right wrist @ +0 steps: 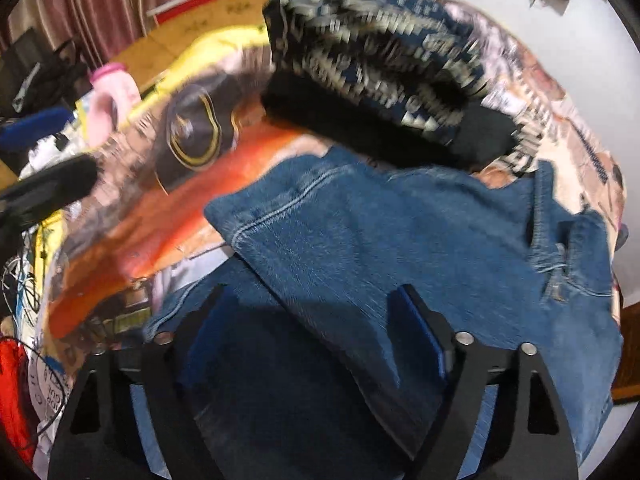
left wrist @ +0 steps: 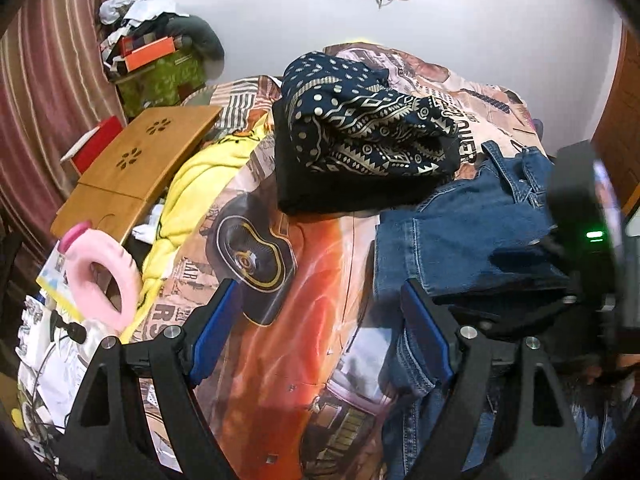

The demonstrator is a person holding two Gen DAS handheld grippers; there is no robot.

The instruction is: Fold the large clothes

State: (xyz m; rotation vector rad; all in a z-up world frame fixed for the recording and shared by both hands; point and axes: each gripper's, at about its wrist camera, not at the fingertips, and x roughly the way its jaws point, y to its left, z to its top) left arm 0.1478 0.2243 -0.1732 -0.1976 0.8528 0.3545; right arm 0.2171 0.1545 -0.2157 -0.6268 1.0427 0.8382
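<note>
Blue jeans (left wrist: 460, 236) lie partly folded on the bed's printed cover (left wrist: 320, 264), at the right. My left gripper (left wrist: 316, 316) is open and empty, hovering over the cover beside the jeans' left edge. My right gripper (right wrist: 312, 320) is open just above the jeans (right wrist: 400, 248), with a folded layer of denim lying between its fingers. The right gripper's body also shows in the left wrist view (left wrist: 580, 240), over the jeans. The right wrist view is motion-blurred.
A folded navy patterned garment on black cloth (left wrist: 360, 140) lies behind the jeans. A yellow cloth (left wrist: 192, 200), a wooden lap table (left wrist: 136, 164) and a pink ring (left wrist: 104, 276) sit at the left. Clutter is piled in the far left corner (left wrist: 156, 44).
</note>
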